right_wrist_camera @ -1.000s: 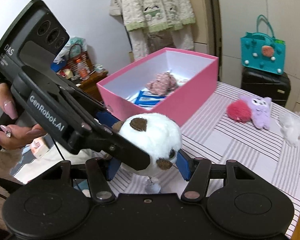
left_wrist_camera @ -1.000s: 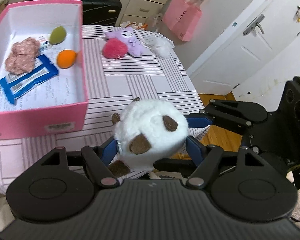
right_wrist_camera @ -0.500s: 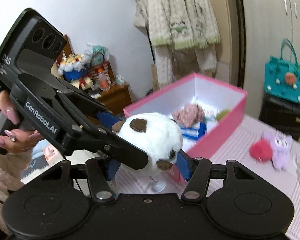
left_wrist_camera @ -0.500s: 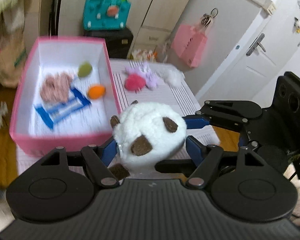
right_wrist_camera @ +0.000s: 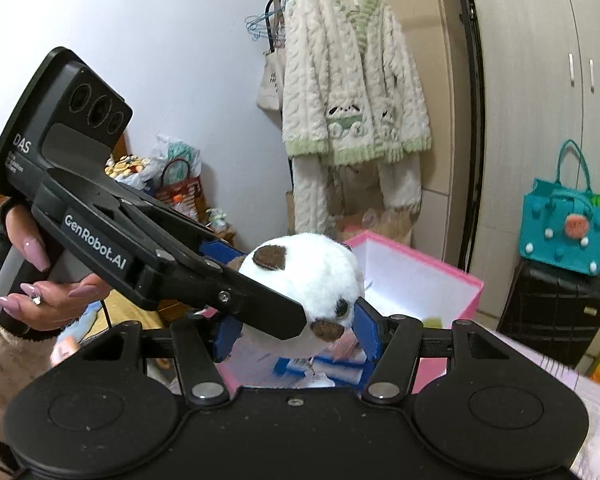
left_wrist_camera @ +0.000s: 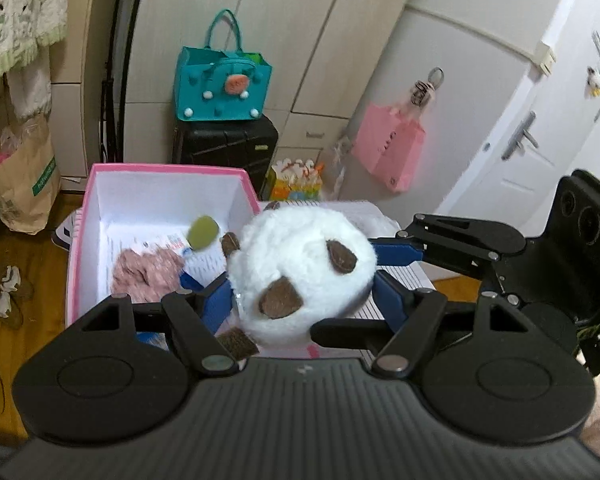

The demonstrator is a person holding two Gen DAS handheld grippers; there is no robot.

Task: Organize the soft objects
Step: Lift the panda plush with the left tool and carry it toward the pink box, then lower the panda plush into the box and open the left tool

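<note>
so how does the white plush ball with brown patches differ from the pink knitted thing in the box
The round white plush ball with brown patches is held in the air, pinched by both the left hand-held gripper and the right hand-held gripper; the dusty-pink knitted piece lies loose inside the pink cardboard box. The ball is puffy and fluffy; the knitted piece lies flat and crumpled. Both are soft.
</note>
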